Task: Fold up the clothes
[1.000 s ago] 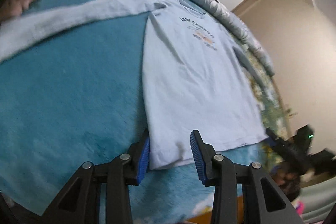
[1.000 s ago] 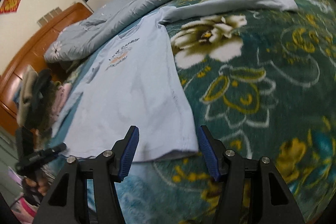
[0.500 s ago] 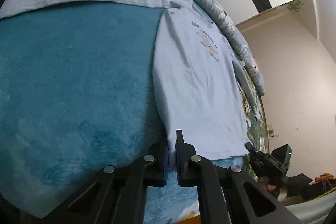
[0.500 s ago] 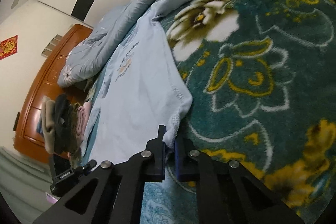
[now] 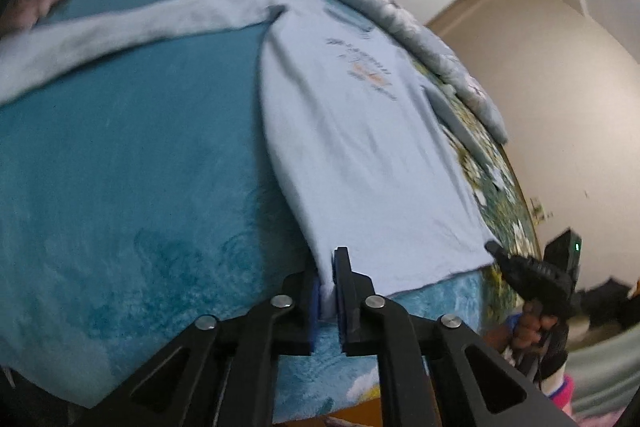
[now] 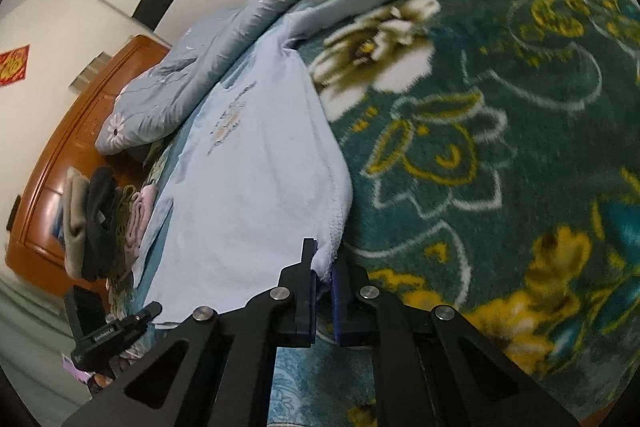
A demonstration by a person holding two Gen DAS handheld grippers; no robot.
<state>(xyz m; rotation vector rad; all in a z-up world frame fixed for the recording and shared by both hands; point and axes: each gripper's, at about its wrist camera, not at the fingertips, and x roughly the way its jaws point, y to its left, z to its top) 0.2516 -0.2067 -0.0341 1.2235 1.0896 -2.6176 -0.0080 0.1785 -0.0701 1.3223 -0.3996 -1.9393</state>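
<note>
Claws grip the pale blue shirt (image 5: 360, 147) — left claw (image 5: 328, 291), right claw (image 6: 325, 279) pinching hem corners, pads easing slightly — lift both evenly so the bed's (image 5: 120, 187) fabric fold stays square.

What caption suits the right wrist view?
Right gripper pinching a pale blue shirt's hem corner on a floral blanket.
</note>
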